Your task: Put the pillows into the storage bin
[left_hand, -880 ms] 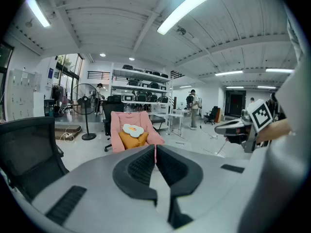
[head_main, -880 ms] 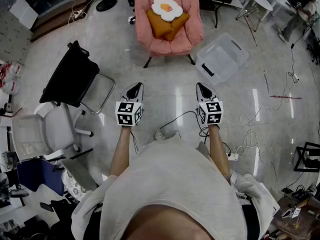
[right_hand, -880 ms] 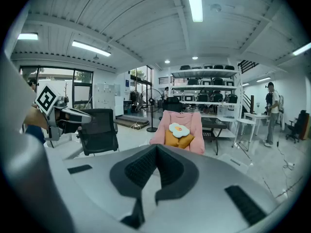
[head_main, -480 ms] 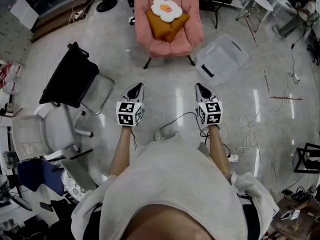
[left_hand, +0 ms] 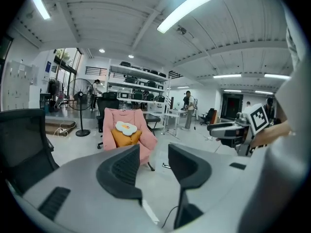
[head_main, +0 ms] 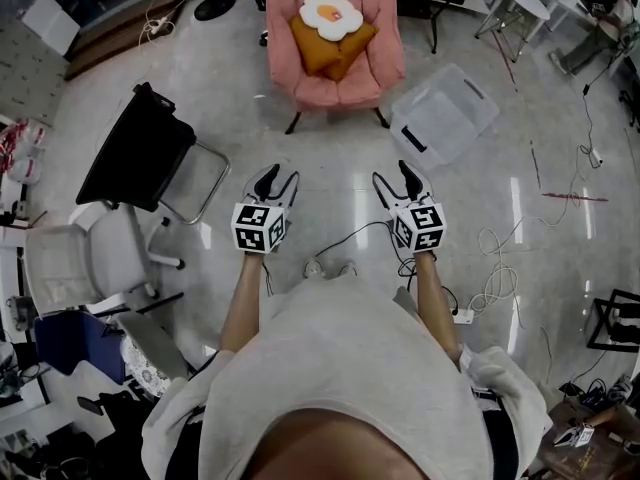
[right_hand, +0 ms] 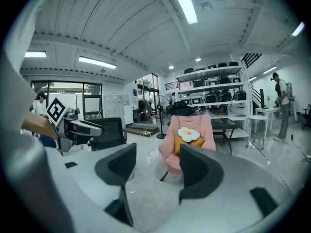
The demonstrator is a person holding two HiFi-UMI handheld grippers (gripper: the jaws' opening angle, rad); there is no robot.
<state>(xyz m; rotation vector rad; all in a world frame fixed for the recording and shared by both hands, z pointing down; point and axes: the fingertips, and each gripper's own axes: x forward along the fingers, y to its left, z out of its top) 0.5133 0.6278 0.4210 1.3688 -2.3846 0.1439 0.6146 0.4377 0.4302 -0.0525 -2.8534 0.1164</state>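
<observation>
I hold both grippers out in front of me at about waist height, side by side and well apart, pointing a little downward toward the pink armchair across the floor. The left gripper has its jaws spread wide with nothing between them but a view of the floor and the chair. The right gripper also has its jaws apart and empty. I judge this to be a ready stance: jaws opened ahead of a walk-up, since both pillows are far out of reach.

The pillows are both on the armchair's seat, propped against the backrest, which keeps them upright and facing me. The orange pillow is square and stands on one corner like a diamond, that lower corner pointing toward the seat's front edge. The egg-shaped pillow lies over the orange one's upper part, yolk side facing out into the room. Its longer axis runs roughly across the chair, slightly tilted.

The storage bin is clear plastic and sits on the floor just beside the chair's right front leg, on my right. Its long axis lies diagonally, from near the chair leg away to the right. I cannot tell whether a lid is on it. A black office chair stands off to my left, clear of the path.
</observation>
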